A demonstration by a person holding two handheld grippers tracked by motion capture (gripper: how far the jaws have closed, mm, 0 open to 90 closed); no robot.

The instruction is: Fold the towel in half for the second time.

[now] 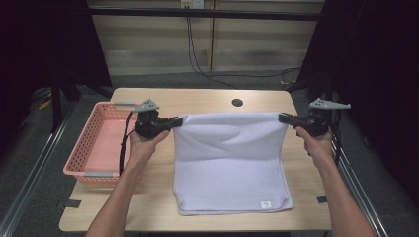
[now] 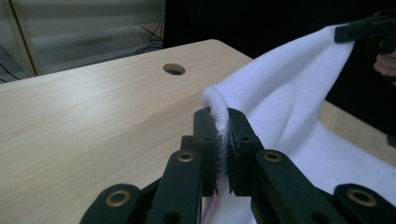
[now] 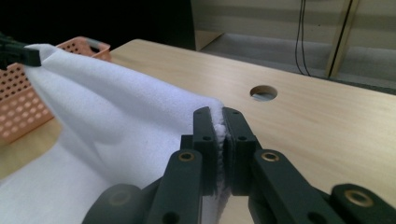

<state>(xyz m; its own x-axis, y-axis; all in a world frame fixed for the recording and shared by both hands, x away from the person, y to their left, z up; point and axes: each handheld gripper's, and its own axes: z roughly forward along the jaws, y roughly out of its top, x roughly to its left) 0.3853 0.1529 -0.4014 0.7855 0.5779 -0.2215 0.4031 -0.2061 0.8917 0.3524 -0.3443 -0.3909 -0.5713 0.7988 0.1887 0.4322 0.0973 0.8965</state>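
Observation:
A white towel (image 1: 230,158) lies folded on the wooden table, its far edge lifted and stretched between both grippers. My left gripper (image 1: 177,122) is shut on the towel's far left corner (image 2: 219,105); in the left gripper view (image 2: 222,122) the cloth is pinched between both jaws. My right gripper (image 1: 282,117) is shut on the far right corner (image 3: 215,108), the terry edge squeezed between its jaws (image 3: 221,122). The near part of the towel rests flat on the table, with a small label (image 1: 266,204) near its front right corner.
A pink perforated basket (image 1: 94,143) stands at the table's left edge, beside my left hand. A round cable hole (image 1: 237,102) sits in the tabletop behind the towel. Cables run along the floor beyond the table's far edge.

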